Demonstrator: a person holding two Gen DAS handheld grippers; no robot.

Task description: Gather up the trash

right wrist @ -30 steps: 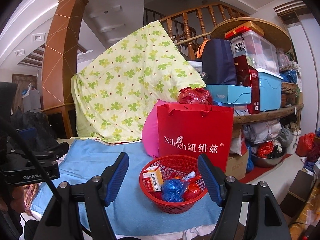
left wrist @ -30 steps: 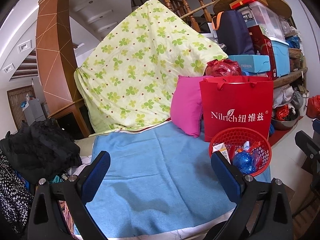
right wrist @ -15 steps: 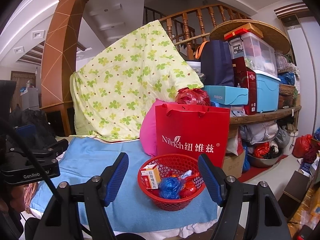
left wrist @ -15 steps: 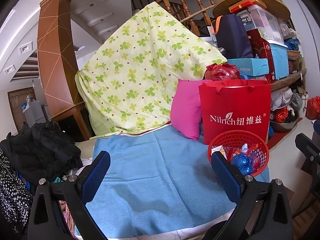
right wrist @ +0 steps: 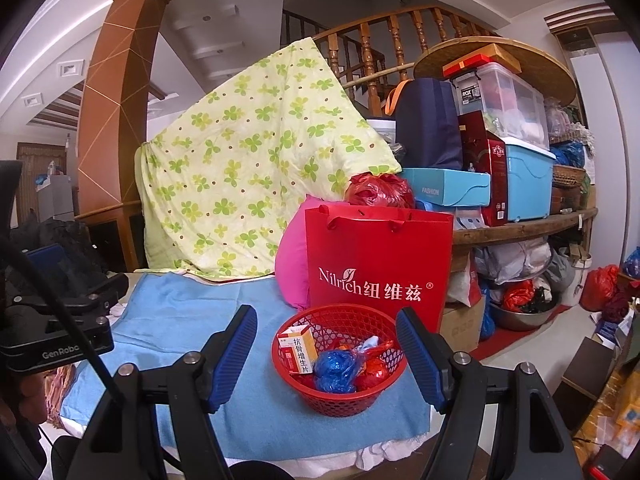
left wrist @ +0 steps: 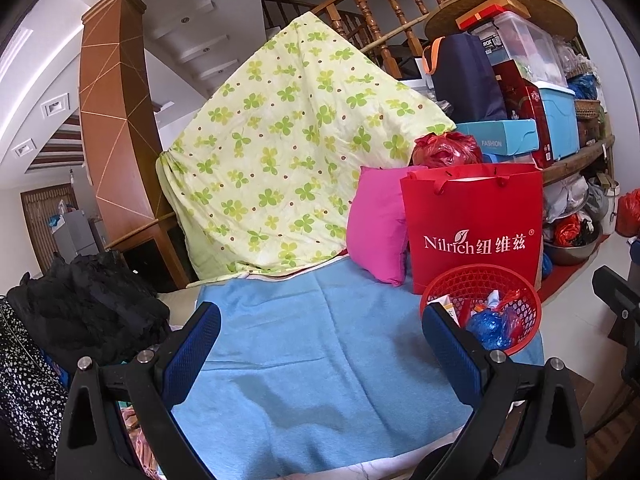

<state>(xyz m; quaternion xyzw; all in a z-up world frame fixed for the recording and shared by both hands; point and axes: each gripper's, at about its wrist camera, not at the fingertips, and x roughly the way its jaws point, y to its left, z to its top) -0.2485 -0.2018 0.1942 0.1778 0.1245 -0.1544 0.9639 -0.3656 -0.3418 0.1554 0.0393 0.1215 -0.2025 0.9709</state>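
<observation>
Both the left gripper [left wrist: 320, 344] and right gripper [right wrist: 326, 350] point slightly downward, jaws spread and empty, before the red basket [right wrist: 340, 392]

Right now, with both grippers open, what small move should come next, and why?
Probably ease the right gripper forward toward the red basket. Its jaws are open and empty, the basket sits just ahead with trash in it, and the blue cloth shows no loose trash.

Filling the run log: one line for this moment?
left gripper: open, empty | right gripper: open, empty | red basket: holds trash | blue towel: bare
</observation>
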